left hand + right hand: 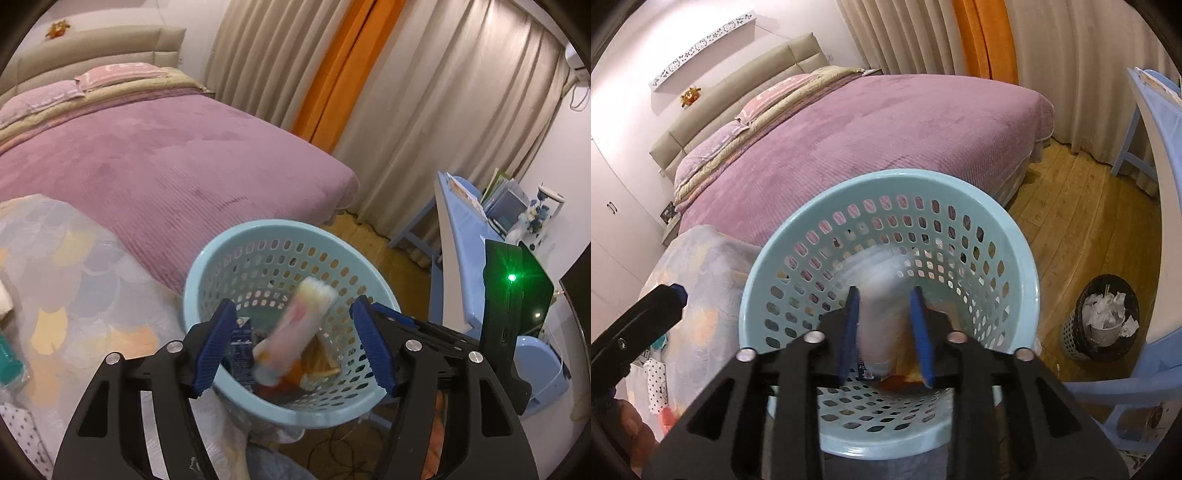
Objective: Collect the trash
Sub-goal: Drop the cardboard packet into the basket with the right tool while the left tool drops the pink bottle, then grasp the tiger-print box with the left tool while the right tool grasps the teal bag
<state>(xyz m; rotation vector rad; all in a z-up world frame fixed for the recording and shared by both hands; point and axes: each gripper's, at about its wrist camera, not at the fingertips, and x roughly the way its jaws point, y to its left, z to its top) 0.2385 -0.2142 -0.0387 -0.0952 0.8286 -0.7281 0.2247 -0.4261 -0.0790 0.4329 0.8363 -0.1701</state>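
Left of the basket: a patterned quilt [85, 266] lies just beside the rim, with the purple bed [177, 158] behind it.
Left tool [295, 347]: held over the near rim, jaws wide, nothing pressed between the blue pads.
Basket [229, 251]: light blue, perforated (tilted toward the cameras).
Wrapper [295, 332]: blurred pale packet inside the basket, clear of the left pads, above other scraps.
Right tool [886, 328]: over the same basket, jaws narrow but parted; a blurred pale cup [879, 325] sits between them, contact unclear.
Right of the basket: wooden floor [1082, 206], and a dark bin [1104, 325] of crumpled paper.
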